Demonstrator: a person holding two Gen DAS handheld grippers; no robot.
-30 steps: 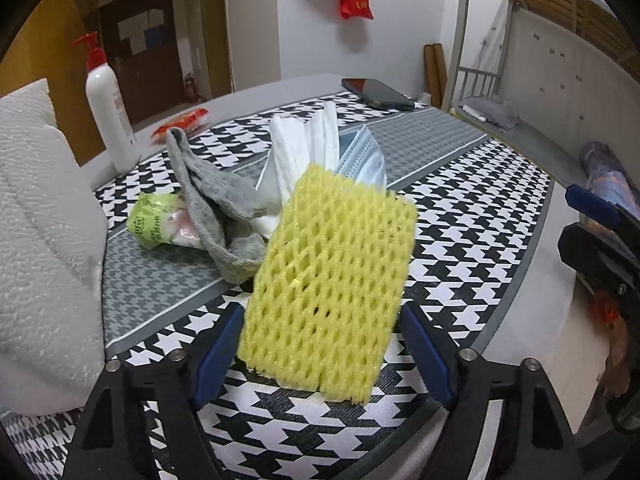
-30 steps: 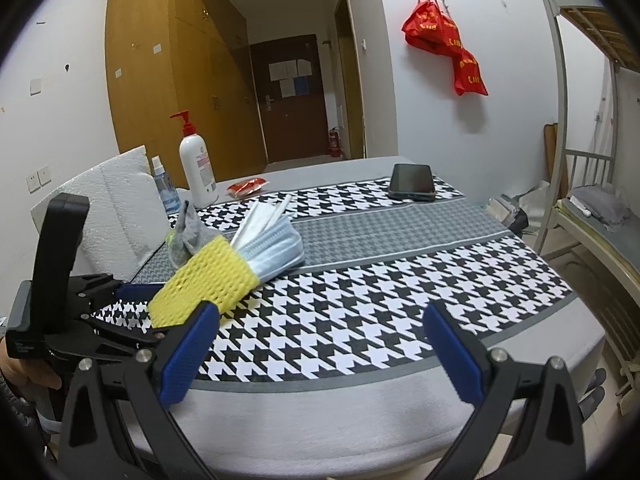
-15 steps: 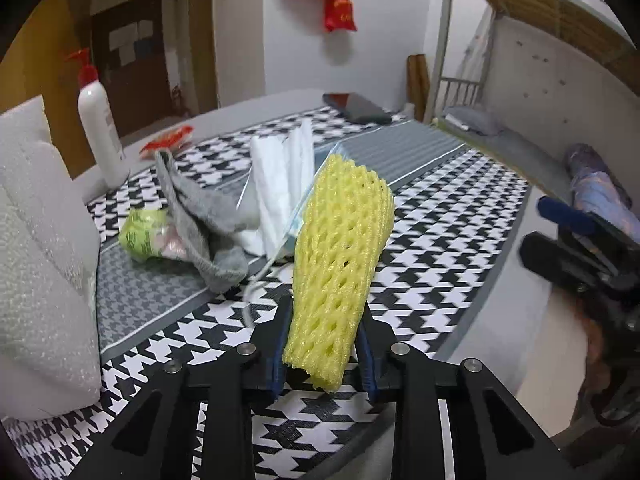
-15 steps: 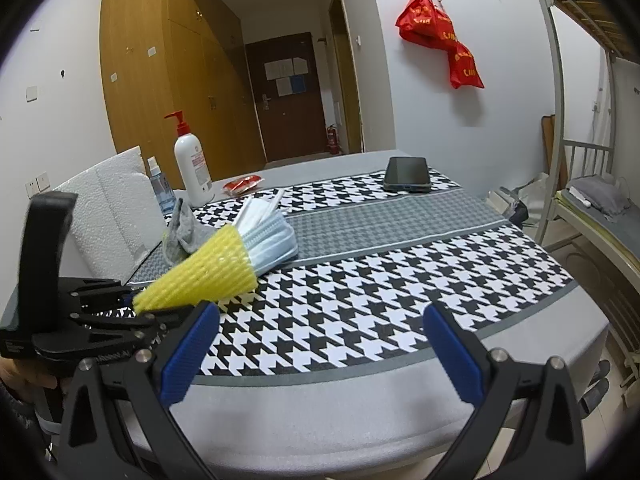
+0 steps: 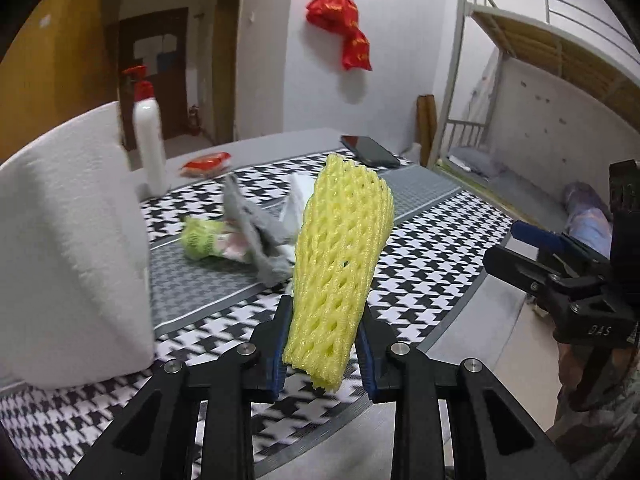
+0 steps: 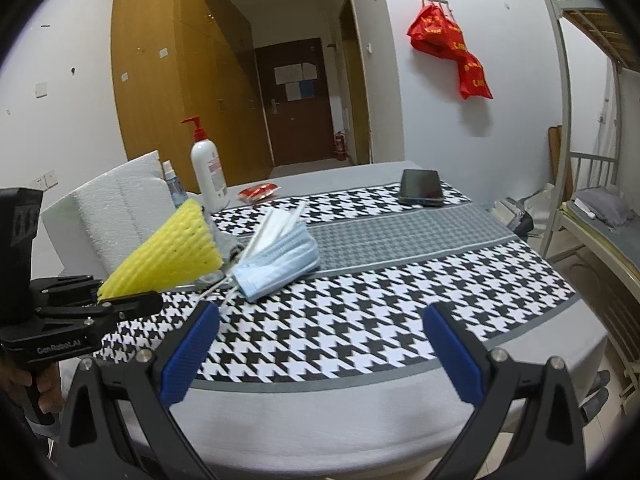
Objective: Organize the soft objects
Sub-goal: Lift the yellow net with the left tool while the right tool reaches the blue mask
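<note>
My left gripper (image 5: 322,346) is clamped on the lower end of the yellow foam net (image 5: 340,264), squeezed narrow between the pads. The net stands up and forward from the fingers, lifted clear of the houndstooth tablecloth (image 5: 420,280). That is the only soft item I have in hand, and I judge the sorting has barely begun.

Just ahead of that gripper, behind the net, the rest of the pile lies untouched: a grey sock (image 5: 256,232) draped over a green-and-pink packet (image 5: 202,238), with white folded sheets (image 5: 296,200) beyond. From the right wrist view the blue face masks (image 6: 280,264) lie just beside the raised net, loops trailing towards me. A white foam block (image 5: 76,256) stands close to the left gripper's left side; I take it as a likely place for the items, but nothing shows it is the target.

My right gripper (image 6: 320,344) hangs spread wide and empty over the near table edge, well apart from the pile. Still to do, as I read it: set the net down somewhere, then the sock, masks, sheets and packet.
</note>
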